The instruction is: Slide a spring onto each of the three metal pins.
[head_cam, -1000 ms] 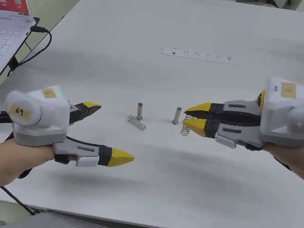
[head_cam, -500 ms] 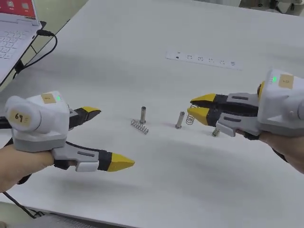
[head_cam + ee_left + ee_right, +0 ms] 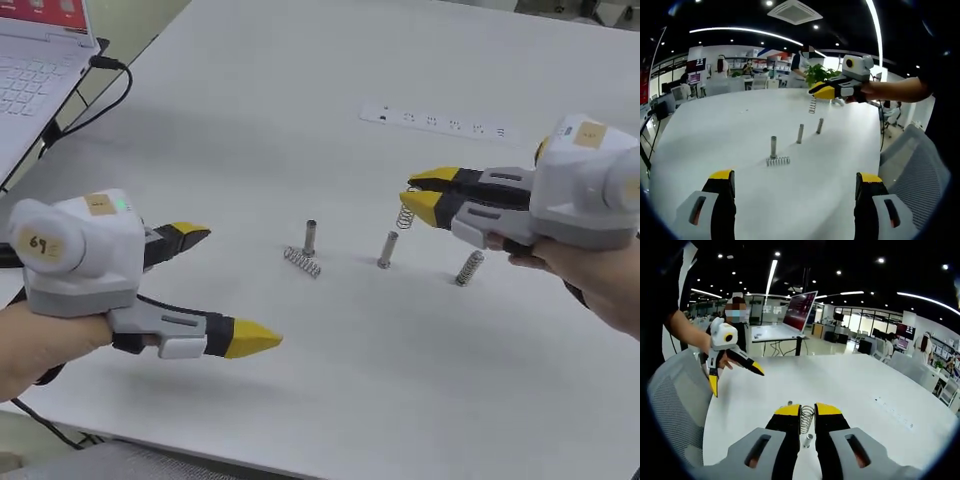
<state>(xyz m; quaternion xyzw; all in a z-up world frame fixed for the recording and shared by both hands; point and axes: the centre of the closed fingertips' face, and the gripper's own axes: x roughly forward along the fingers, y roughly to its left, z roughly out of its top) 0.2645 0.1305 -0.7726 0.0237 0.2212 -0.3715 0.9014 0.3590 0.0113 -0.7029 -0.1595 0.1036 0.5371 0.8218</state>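
Observation:
Two bare metal pins [image 3: 310,237] [image 3: 388,249] stand upright mid-table. A third pin [image 3: 468,268] to their right carries a spring around it. Beside the left pin lies a loose spring [image 3: 301,262], which also appears in the left gripper view [image 3: 778,161]. My right gripper [image 3: 430,192] is shut on another spring [image 3: 404,215], which hangs above the table, up and right of the middle pin. In the right gripper view that spring [image 3: 807,416] stands between the jaws, with a pin [image 3: 808,440] below it. Nearer me at the left, my left gripper [image 3: 225,288] is open and holds nothing.
A white power strip [image 3: 440,122] lies at the far side of the white table [image 3: 250,120]. A laptop [image 3: 35,60] with a black cable [image 3: 100,90] sits at the far left. A grey chair back [image 3: 920,170] stands off the table's edge.
My right gripper has closed on a spring that lay by the middle pin and lifted it off the table. The pin with a spring on it is now uncovered. The left gripper stayed put.

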